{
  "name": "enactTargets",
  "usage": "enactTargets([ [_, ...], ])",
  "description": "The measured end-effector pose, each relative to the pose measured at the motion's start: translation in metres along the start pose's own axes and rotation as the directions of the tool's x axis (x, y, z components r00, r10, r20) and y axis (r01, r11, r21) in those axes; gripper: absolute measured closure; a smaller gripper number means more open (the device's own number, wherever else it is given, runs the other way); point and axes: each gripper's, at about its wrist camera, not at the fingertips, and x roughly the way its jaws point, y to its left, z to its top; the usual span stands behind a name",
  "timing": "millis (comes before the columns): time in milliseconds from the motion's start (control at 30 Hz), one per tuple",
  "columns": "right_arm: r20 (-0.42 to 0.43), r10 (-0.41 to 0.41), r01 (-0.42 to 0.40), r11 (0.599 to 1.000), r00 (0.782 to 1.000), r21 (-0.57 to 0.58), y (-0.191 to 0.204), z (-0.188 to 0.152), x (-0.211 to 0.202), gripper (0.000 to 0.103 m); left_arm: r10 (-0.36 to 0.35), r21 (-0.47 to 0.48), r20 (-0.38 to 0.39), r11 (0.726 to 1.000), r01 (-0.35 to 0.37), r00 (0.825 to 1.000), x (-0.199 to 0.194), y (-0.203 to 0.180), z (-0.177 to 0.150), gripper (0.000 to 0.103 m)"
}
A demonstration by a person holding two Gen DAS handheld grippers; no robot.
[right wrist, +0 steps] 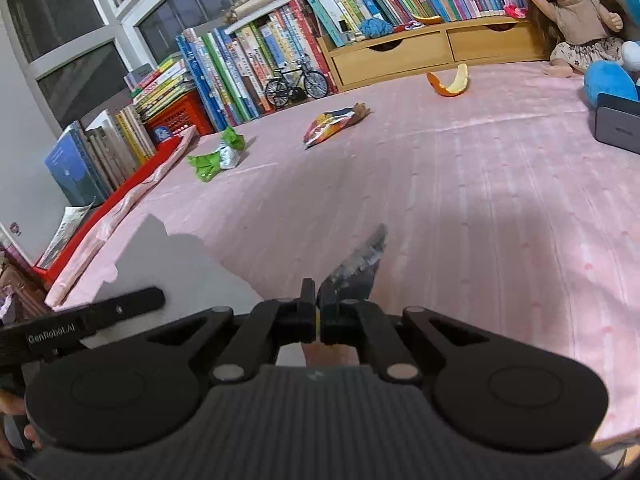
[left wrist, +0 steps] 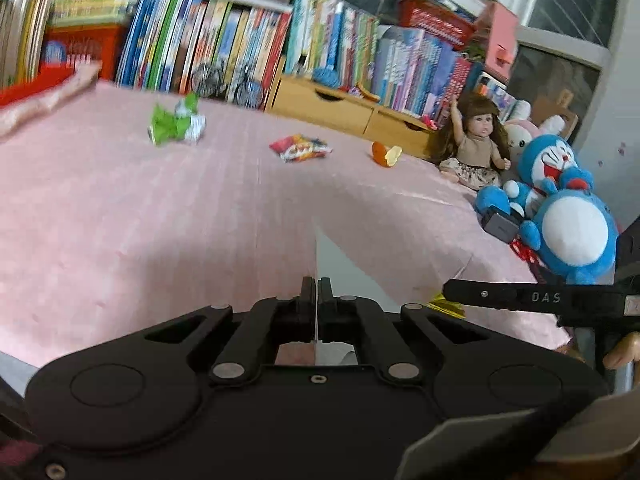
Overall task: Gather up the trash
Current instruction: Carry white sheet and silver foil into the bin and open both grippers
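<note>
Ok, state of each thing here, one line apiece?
Left gripper: shut on grey sheet.
Right gripper: shut on silvery wrapper.
Green wrapper: crumpled, on bed.
Snack packet: lying flat, torn open.
Orange peel: curled, on bed.
Doll: sitting, arm raised.

Toys and books around a pink-covered bed

Rows of upright books line the far edge of the bedspread, with a model bicycle and a wooden drawer unit in front of them. At the far right corner sit a doll, a blue cat plush and a grey box.
</note>
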Motion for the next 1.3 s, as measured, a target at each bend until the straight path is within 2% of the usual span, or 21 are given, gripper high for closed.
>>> enactTargets([
  [200,-0.018,0.035,-0.036,0.999,0.999,-0.016,0.011,-0.018,-0.019,0.099,-0.007,0.086,-0.009,0.996,0.008,1.0,-0.037,-0.008,-0.009,0.102],
  [333,-0.03,-0.001,-0.001,0.998,1.0,-0.06,0.016,-0.028,-0.021,0.098,-0.003,0.119,-0.031,0.993,0.007,1.0,-0.05,-0.01,-0.021,0.102],
  [400,-0.007,-0.015,0.015,0.998,1.0,-0.053,0.016,-0.03,-0.023,0.091,-0.001,0.115,-0.038,0.993,0.005,0.999,-0.052,-0.009,-0.026,0.102],
  [433,0.011,-0.026,0.026,0.998,1.0,-0.049,0.016,-0.031,-0.025,0.085,0.0,0.112,-0.039,0.994,0.005,0.999,-0.053,-0.008,-0.028,0.102],
  [467,0.034,-0.046,0.048,0.998,0.998,-0.052,0.017,-0.031,-0.027,0.063,0.001,0.111,-0.041,0.994,0.004,0.999,-0.053,-0.008,-0.029,0.102],
  [500,0.055,-0.059,0.062,0.996,0.997,-0.063,0.019,-0.031,-0.029,0.056,0.002,0.11,-0.042,0.994,0.003,0.999,-0.054,-0.008,-0.03,0.102],
  [533,0.072,-0.083,0.088,0.994,0.994,-0.07,0.02,-0.031,-0.029,0.043,0.003,0.112,-0.043,0.994,0.002,0.999,-0.054,-0.008,-0.031,0.102],
  [567,0.088,-0.119,0.126,0.989,0.989,-0.081,0.021,-0.031,-0.027,0.035,0.005,0.115,-0.045,0.993,0.0,0.999,-0.053,-0.008,-0.031,0.102],
  [600,0.096,-0.142,0.151,0.984,0.985,-0.093,0.022,-0.031,-0.025,0.034,0.008,0.12,-0.047,0.993,-0.002,0.999,-0.053,-0.009,-0.032,0.102],
  [667,0.092,-0.175,0.184,0.978,0.98,-0.099,0.021,-0.032,-0.016,0.025,0.004,0.13,-0.05,0.991,0.002,0.999,-0.052,-0.011,-0.034,0.102],
  [833,0.083,-0.221,0.229,0.967,0.972,-0.108,0.021,-0.035,0.007,0.018,-0.017,0.143,-0.079,0.989,0.028,0.997,-0.052,-0.016,-0.043,0.102],
  [900,0.103,-0.226,0.237,0.965,0.969,-0.109,0.022,-0.036,0.013,0.018,-0.029,0.15,-0.1,0.988,0.044,0.995,-0.053,-0.018,-0.049,0.102],
  [1000,0.112,-0.221,0.233,0.966,0.969,-0.11,0.025,-0.036,0.015,0.04,-0.046,0.164,-0.127,0.984,0.067,0.991,-0.054,-0.02,-0.058,0.102],
  [1033,0.107,-0.208,0.219,0.969,0.972,-0.113,0.025,-0.037,0.016,0.054,-0.049,0.171,-0.133,0.983,0.071,0.99,-0.055,-0.022,-0.061,0.102],
  [1067,0.106,-0.205,0.217,0.969,0.973,-0.116,0.026,-0.037,0.015,0.063,-0.048,0.18,-0.137,0.981,0.072,0.989,-0.055,-0.023,-0.063,0.102],
  [1133,0.105,-0.183,0.196,0.973,0.977,-0.126,0.028,-0.038,0.014,0.068,-0.042,0.197,-0.145,0.978,0.071,0.989,-0.053,-0.025,-0.069,0.102],
  [1167,0.106,-0.173,0.186,0.974,0.979,-0.128,0.028,-0.04,0.012,0.08,-0.041,0.198,-0.152,0.978,0.071,0.988,-0.052,-0.025,-0.071,0.102],
  [1267,0.115,-0.149,0.163,0.979,0.982,-0.121,0.028,-0.041,0.005,0.096,-0.042,0.193,-0.171,0.978,0.075,0.984,-0.047,-0.025,-0.077,0.102],
  [1300,0.112,-0.134,0.147,0.982,0.985,-0.116,0.028,-0.042,0.003,0.097,-0.04,0.197,-0.173,0.978,0.074,0.984,-0.046,-0.025,-0.077,0.102],
])
